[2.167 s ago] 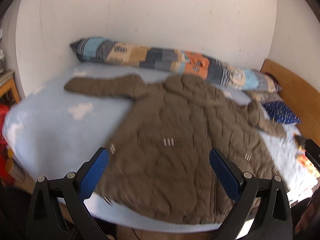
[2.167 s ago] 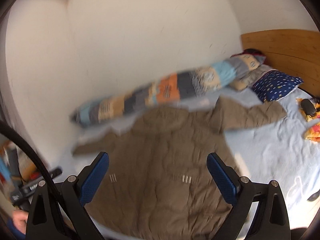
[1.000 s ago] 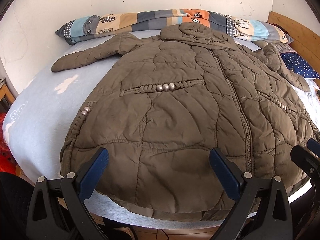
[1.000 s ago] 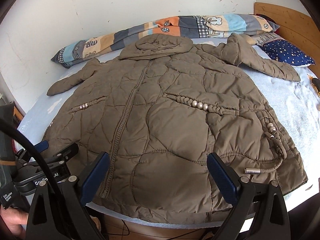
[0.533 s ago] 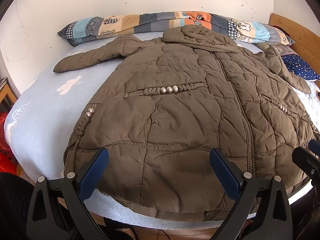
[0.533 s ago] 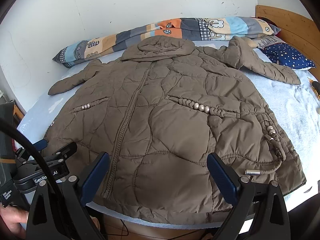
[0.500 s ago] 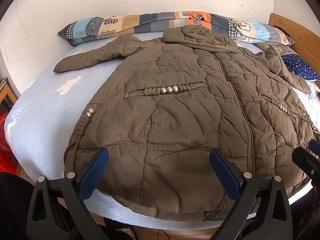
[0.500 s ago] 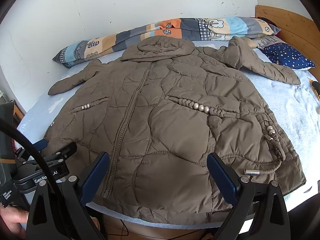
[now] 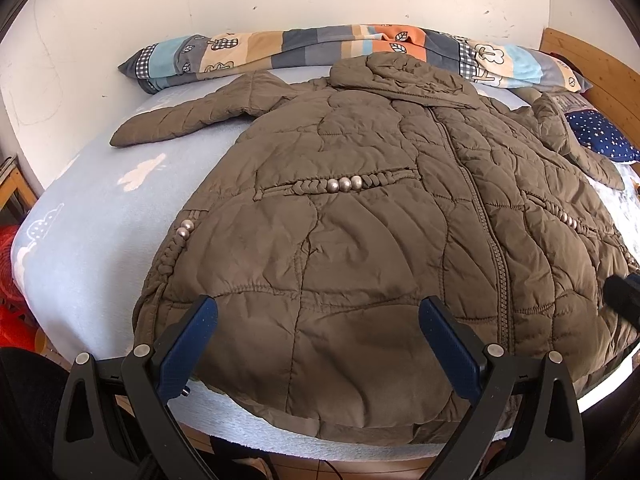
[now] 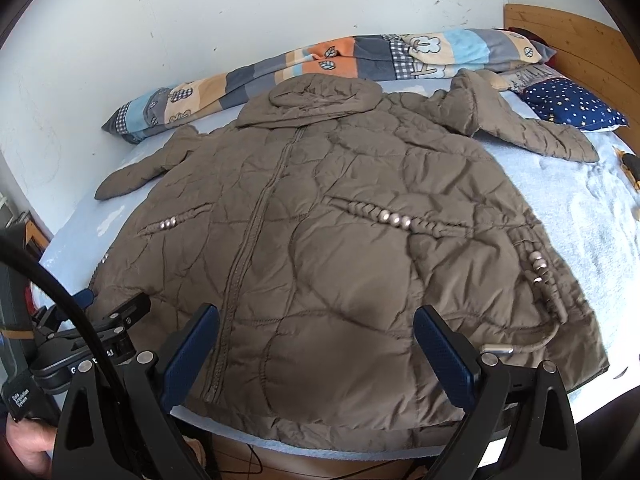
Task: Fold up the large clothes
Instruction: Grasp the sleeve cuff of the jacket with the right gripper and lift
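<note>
A brown quilted hooded jacket [image 9: 380, 220] lies front up and spread flat on the light blue bed [image 9: 92, 232], hem toward me, zipper closed, both sleeves out to the sides. It also shows in the right wrist view [image 10: 340, 232]. My left gripper [image 9: 318, 336] is open and empty, hovering over the left part of the hem. My right gripper [image 10: 316, 340] is open and empty over the right part of the hem. The left gripper also shows at the left edge of the right wrist view [image 10: 92, 332].
A long patchwork pillow [image 9: 320, 52] lies along the white wall behind the jacket's hood. A navy starred pillow [image 10: 572, 108] and a wooden headboard [image 10: 568, 36] are at the right. Small items [image 10: 632, 172] lie at the bed's right edge. The bed's front edge is just below the hem.
Both grippers came in from farther back to the jacket's hem over two seconds. In the last half second both views pulled back slightly. The jacket has not moved.
</note>
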A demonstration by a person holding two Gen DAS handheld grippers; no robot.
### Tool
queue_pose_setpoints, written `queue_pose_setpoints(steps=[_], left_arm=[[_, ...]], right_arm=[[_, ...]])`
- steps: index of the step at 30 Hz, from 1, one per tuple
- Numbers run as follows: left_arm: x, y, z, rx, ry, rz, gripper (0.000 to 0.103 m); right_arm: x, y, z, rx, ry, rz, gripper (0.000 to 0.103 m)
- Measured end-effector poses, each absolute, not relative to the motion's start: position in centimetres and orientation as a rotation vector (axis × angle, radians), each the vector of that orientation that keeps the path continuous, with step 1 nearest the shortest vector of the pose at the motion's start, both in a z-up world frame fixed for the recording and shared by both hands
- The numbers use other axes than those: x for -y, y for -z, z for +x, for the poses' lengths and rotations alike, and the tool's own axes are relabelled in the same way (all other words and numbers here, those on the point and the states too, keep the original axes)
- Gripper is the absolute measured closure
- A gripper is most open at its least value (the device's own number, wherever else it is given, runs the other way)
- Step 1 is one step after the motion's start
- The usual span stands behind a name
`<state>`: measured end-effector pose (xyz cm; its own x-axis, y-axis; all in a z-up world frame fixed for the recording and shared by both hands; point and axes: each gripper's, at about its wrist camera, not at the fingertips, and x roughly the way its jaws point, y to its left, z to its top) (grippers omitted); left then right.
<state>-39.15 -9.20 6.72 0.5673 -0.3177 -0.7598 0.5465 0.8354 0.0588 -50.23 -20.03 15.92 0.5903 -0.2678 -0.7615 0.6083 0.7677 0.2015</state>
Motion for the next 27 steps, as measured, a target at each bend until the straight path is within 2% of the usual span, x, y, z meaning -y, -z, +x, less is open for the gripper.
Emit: queue_pose_setpoints(steps=[7, 16, 23, 27], left_arm=[[9.2, -11.8, -36.3, -0.744, 0.521, 0.225, 0.002], [13.6, -17.5, -31.4, -0.579, 0.538, 0.242, 0.002], [16.8, -17.2, -27.0, -0.525, 0.492, 0.261, 0.002], [17.8, -15.8, -25.4, -0.619, 0.499, 0.240, 0.002]], right_arm=[[24.9, -19.5, -52.7, -0.688, 0.565, 0.577, 0.003], [31.3, -23.1, -54.9, -0.701, 0.876, 0.414, 0.003], [36.0, -23.4, -55.0, -0.766, 1.045, 0.254, 0.003], [39.9, -22.6, -54.5, -0.815, 1.099, 0.210, 0.003]])
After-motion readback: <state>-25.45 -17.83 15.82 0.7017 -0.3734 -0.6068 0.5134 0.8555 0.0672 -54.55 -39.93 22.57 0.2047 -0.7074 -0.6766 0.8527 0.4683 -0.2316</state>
